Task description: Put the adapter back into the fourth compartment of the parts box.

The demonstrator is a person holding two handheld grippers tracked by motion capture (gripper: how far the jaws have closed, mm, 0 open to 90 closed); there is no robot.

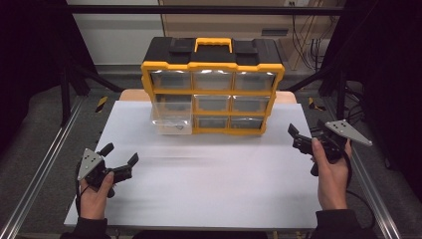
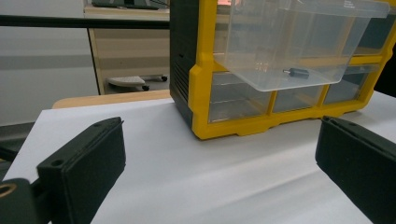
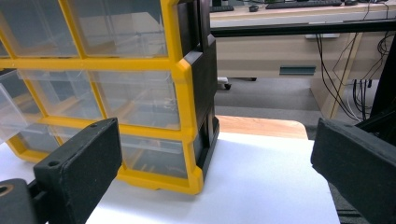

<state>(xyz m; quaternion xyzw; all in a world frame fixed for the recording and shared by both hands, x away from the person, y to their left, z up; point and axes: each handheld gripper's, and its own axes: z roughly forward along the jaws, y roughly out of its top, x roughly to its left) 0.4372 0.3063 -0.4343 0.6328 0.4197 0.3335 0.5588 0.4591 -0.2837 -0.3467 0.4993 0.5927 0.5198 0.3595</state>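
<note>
Both my tools, left tool (image 1: 121, 160) and right tool (image 1: 295, 137), sit spread and empty. The clear drawer (image 1: 171, 113) hangs pulled out, centre-left of the high view (a small dark part (image 2: 296, 73) inside). A careless shove could tip it from the organizer (image 1: 213, 84).

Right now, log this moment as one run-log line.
left hand-held gripper: open, empty | right hand-held gripper: open, empty | clear drawer: pulled out of organizer, small dark part inside
</note>
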